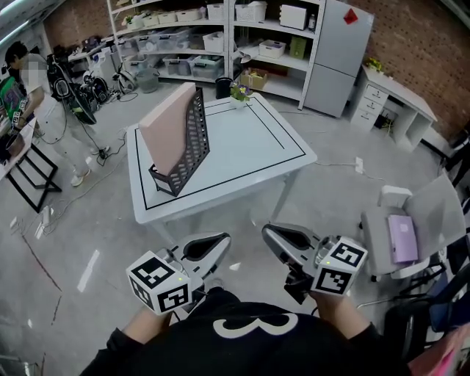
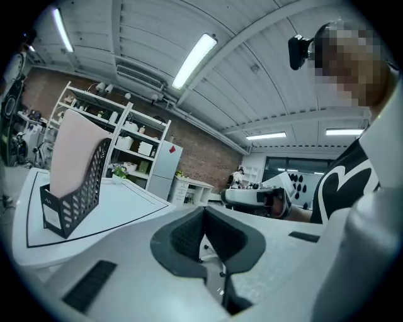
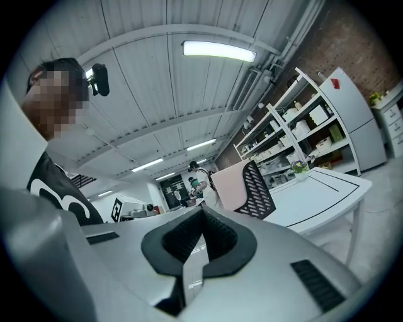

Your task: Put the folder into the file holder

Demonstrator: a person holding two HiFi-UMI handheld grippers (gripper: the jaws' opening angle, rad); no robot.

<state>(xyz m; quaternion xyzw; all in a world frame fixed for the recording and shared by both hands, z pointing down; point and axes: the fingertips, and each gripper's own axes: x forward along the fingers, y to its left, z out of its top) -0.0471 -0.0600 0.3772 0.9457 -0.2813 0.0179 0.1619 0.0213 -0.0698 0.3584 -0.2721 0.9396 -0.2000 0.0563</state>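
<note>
**Folder standing in holder; both grippers shut and empty**

Writing, left to right:
- Small white label (image 2: 51, 217) on the file holder's low front end. Print too small to read.
- Black-and-white square markers on both gripper cubes.
- Large white "3" on the person's black shirt (image 1: 253, 323), 6 o'clock in the head view.
- Red diamond sticker (image 1: 350, 16) on the tall grey cabinet (image 1: 338, 55). No legible text.

Task thing:
- Pale pink card folder (image 1: 167, 121) stands on edge inside the black mesh plastic file holder (image 1: 189, 143), at 11 o'clock.
- The holder is on the left part of the white rectangular table (image 1: 257, 147).
- The folder's top edge rises above the mesh wall.
- The long axis of folder and holder runs from 7 to 1 o'clock, with the holder's low front end toward 7.

Grippers:
- Left gripper (image 1: 220, 241), 7 o'clock, short of the table. Jaws pressed together, nothing between them.
- Right gripper (image 1: 270, 235), 5 o'clock. Jaws likewise together, holding nothing.

Surface:
- White top with a thin black border line.
- Small potted plant (image 1: 239, 94) at the far edge.

Room:
- Grey concrete floor.
- A person standing (image 1: 44, 110) at 10 o'clock.
- White shelving with storage bins (image 1: 213, 37) at 12, against a red brick wall.
- White desk with drawers (image 1: 389, 103) at 2.
- White chair (image 1: 411, 228) at 3.
- The gripper views show strip lights on a ribbed white ceiling.
</note>
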